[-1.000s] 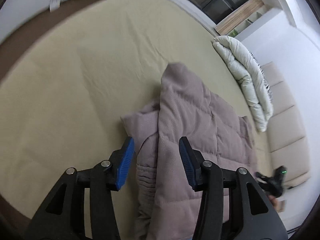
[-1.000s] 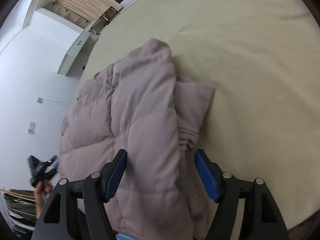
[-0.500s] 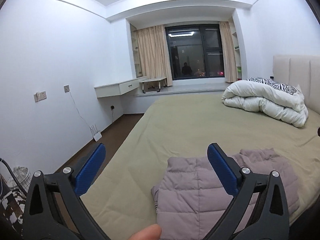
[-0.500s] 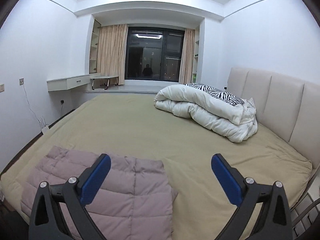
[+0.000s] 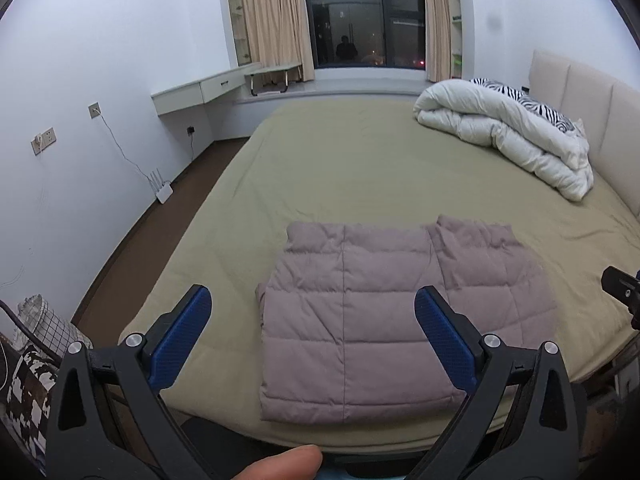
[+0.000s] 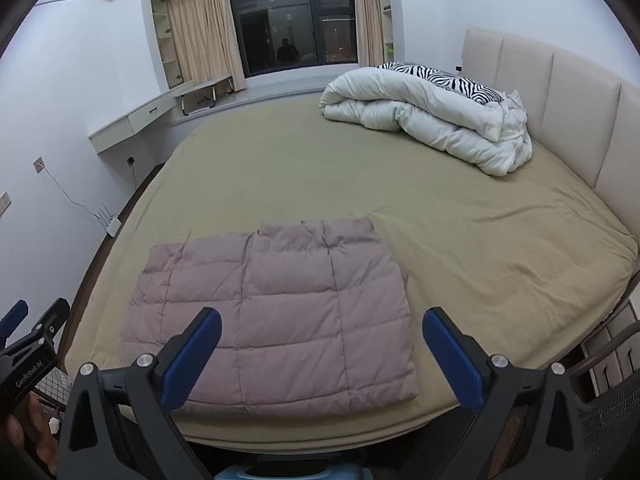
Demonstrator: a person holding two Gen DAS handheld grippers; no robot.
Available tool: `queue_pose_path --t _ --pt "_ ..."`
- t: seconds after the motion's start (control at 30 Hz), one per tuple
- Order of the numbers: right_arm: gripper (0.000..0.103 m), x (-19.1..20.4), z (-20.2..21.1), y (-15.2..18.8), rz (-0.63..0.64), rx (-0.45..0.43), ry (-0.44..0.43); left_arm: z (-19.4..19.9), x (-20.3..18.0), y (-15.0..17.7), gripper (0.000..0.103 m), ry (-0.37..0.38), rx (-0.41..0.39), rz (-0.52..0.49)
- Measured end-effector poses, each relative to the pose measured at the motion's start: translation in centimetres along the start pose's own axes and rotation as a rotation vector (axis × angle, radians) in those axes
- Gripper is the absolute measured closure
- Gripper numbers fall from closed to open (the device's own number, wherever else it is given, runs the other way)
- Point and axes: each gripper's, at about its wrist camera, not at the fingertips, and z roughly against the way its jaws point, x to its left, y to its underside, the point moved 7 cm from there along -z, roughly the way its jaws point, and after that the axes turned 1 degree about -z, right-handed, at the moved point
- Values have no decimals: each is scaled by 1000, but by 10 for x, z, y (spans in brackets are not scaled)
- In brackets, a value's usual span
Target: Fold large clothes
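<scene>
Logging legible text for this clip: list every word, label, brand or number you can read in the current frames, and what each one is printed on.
"GenRobot.AI": white lettering on the black body of the left gripper, seen at the left edge of the right wrist view; the last letters are small, so that part is less certain.
Nothing else is readable: the wall sockets and the white router on the floor show no legible marking.

Frame edge crops the right hand-held gripper (image 5: 622, 294).
</scene>
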Motion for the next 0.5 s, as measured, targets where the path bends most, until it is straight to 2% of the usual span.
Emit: queue_pose_path --t 0.1,0.23,0.5 --pt "0 4 -7 15 17 20 23 -19 -4 20 0 20 46 -10" --pt "0 13 -14 26 54 53 25 -34 -11 37 0 9 77 -29" --pt "0 21 -19 35 104 76 21 -44 -6 42 0 10 90 -21"
